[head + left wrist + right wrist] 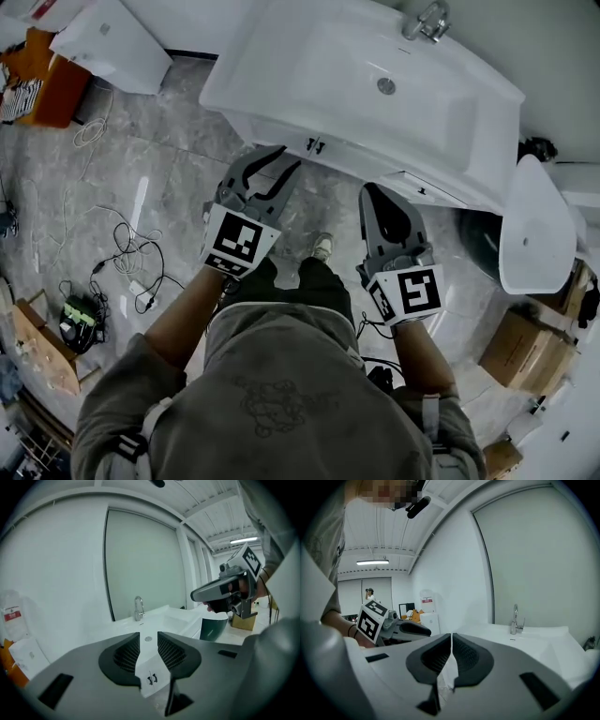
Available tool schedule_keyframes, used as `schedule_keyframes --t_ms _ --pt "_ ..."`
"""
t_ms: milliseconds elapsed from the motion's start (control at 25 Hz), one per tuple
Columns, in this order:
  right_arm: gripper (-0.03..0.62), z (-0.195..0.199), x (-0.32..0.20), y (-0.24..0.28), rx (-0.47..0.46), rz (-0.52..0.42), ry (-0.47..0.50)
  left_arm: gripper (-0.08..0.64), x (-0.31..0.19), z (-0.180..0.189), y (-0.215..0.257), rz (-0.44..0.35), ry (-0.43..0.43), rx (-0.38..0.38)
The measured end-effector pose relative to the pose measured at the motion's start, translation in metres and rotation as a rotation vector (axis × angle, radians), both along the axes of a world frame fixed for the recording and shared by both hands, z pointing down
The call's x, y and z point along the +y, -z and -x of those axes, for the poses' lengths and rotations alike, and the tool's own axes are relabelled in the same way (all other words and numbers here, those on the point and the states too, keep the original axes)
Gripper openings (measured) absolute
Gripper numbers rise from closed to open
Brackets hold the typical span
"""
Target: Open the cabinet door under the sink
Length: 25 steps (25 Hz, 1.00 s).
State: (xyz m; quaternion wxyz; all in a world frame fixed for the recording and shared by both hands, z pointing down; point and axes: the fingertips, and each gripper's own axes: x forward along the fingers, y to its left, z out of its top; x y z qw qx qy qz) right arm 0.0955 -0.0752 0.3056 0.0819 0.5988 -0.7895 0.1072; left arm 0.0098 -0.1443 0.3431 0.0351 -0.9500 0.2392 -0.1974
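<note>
Person is standing at the white sink (309,56), one tool in each hand. Left tool (287,157) is hovering w/ jaws apart, aiming at the cabinet door (272,134) under the basin. The door's two small dark handles (151,678) are showing in the gap btwn the jaws. Right tool (380,192) is sitting closed, nothing in it, just to the right, near the cabinet front.

Glossy sink (309,75), polished metal faucet (427,21)
</note>
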Motion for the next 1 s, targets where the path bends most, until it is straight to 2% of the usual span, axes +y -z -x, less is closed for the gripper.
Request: schedule_keyframes --t_ms 480,640,800,1000 --pt "0.034 -0.011 -0.028 -0.101 -0.028 0.063 -0.034 0.117 -0.042 -0.033 -0.17 0.173 0.077 -0.101" --pt "0.033 -0.011 -0.034 -0.132 -0.044 0.067 -0.03 0.117 -0.058 -0.04 -0.215 0.189 0.118 -0.11" --pt "0.034 -0.008 -0.037 -0.164 -0.059 0.085 -0.04 0.117 -0.064 -0.046 -0.272 0.257 0.141 -0.097" --pt "0.033 -0.008 -0.041 -0.202 -0.091 0.101 -0.063 0.117 -0.066 -0.059 -0.338 0.238 0.101 -0.192"
